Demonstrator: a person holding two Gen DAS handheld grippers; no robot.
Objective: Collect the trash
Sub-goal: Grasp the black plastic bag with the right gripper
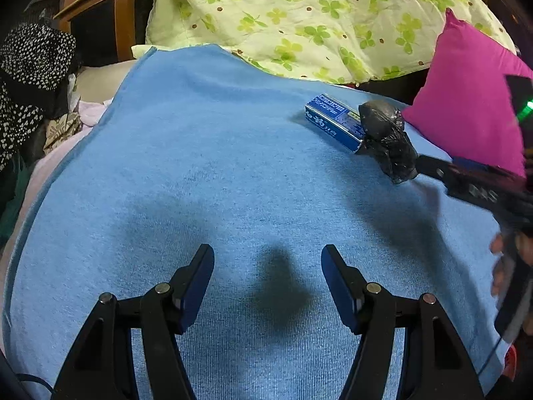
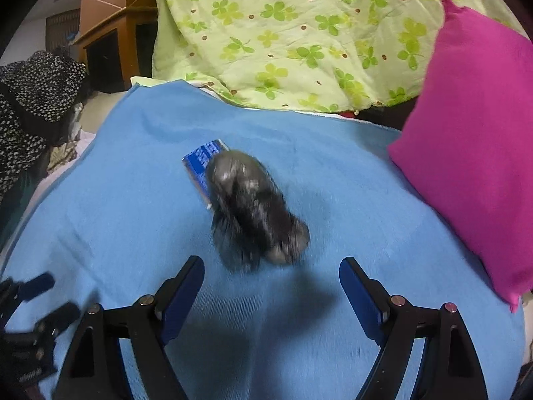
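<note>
Light-blue towel [image 2: 133, 233]; magenta pillow [image 2: 466, 166]; clover-print yellow-green quilt [image 2: 283, 33]; blue box [image 1: 333, 120]; black, possibly plastic, bag [image 1: 386, 136].

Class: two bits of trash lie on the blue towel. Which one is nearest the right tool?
The crumpled black plastic bag, lying just ahead of the right tool; the blue box sits beyond it, partly hidden.

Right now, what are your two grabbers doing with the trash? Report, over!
Left gripper open, empty, over blue towel. Right gripper open, empty, just short of black bag wad. Wad lies against blue box. Nothing blocking; pink pillow off to the side.
</note>
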